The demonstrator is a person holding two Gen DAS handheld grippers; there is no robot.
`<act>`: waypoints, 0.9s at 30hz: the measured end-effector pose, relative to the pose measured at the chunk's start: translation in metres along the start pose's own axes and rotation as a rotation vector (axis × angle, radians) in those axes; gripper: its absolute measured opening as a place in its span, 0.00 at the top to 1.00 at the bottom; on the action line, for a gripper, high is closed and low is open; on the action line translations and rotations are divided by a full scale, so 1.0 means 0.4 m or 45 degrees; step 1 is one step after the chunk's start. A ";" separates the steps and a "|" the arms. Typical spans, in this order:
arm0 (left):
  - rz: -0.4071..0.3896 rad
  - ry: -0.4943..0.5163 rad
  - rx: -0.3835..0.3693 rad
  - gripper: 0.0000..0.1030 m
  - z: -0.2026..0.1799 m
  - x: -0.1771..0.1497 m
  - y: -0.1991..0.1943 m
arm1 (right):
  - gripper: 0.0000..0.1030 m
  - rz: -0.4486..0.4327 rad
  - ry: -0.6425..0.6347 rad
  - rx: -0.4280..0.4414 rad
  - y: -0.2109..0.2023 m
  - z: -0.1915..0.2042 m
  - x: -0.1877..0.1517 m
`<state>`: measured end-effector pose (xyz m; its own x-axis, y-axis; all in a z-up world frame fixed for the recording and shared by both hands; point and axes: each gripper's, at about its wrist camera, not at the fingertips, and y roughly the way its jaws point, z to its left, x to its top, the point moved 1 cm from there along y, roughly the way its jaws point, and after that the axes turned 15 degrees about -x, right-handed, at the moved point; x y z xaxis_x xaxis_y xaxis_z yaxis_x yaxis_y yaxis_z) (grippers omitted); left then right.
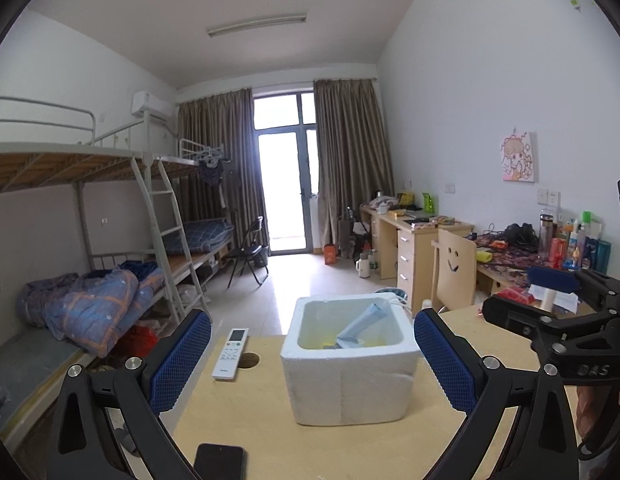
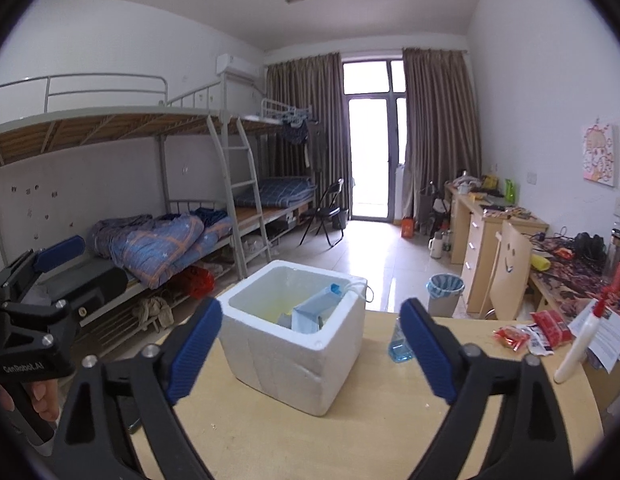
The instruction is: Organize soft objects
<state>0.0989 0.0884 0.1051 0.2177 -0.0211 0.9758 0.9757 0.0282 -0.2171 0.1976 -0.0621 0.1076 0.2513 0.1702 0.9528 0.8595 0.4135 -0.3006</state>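
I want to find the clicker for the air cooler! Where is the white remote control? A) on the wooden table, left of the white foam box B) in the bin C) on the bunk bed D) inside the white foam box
A: the white remote control lies flat on the wooden table, left of the white foam box, not inside it.

The left claw (image 2: 57, 260), seen from the right wrist, carries "GenRobot.AI" in pale letters on its black body. The right claw (image 1: 550, 300), seen from the left wrist, shows raised letters reading about "DAS". Print on the remote control (image 1: 230, 354) is too small to read
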 end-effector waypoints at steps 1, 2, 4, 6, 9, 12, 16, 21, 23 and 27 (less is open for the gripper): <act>-0.008 -0.001 -0.005 0.01 -0.008 -0.002 -0.009 | 0.01 -0.008 0.005 0.005 -0.013 -0.003 -0.003; -0.010 0.003 -0.011 0.01 -0.014 -0.004 -0.016 | 0.00 -0.017 0.009 0.011 -0.025 -0.004 -0.005; -0.013 0.015 -0.022 0.01 -0.025 -0.007 -0.027 | 0.00 -0.021 0.006 0.004 -0.038 -0.006 -0.008; -0.015 0.013 -0.022 0.01 -0.032 -0.010 -0.031 | 0.00 -0.025 0.003 -0.008 -0.047 -0.009 -0.013; -0.026 0.021 -0.020 0.01 -0.043 -0.015 -0.045 | 0.00 -0.022 0.005 -0.015 -0.063 -0.016 -0.020; -0.049 0.022 -0.038 0.01 -0.057 -0.014 -0.056 | 0.00 -0.030 0.007 -0.020 -0.078 -0.021 -0.027; -0.081 0.033 -0.080 0.01 -0.075 -0.033 -0.073 | 0.00 -0.044 0.018 -0.024 -0.100 -0.033 -0.046; -0.133 0.049 -0.085 0.01 -0.098 -0.074 -0.090 | 0.00 -0.075 0.039 -0.059 -0.131 -0.046 -0.090; -0.158 0.044 -0.091 0.01 -0.102 -0.094 -0.099 | 0.00 -0.084 0.046 -0.073 -0.141 -0.051 -0.109; -0.200 0.027 -0.083 0.01 -0.113 -0.151 -0.114 | 0.00 -0.076 0.082 -0.078 -0.158 -0.068 -0.158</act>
<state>0.0424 0.0431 0.0549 0.0622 -0.0413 0.9972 0.9971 -0.0418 -0.0639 0.1394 -0.1232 0.0675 0.2254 0.0880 0.9703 0.8988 0.3657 -0.2419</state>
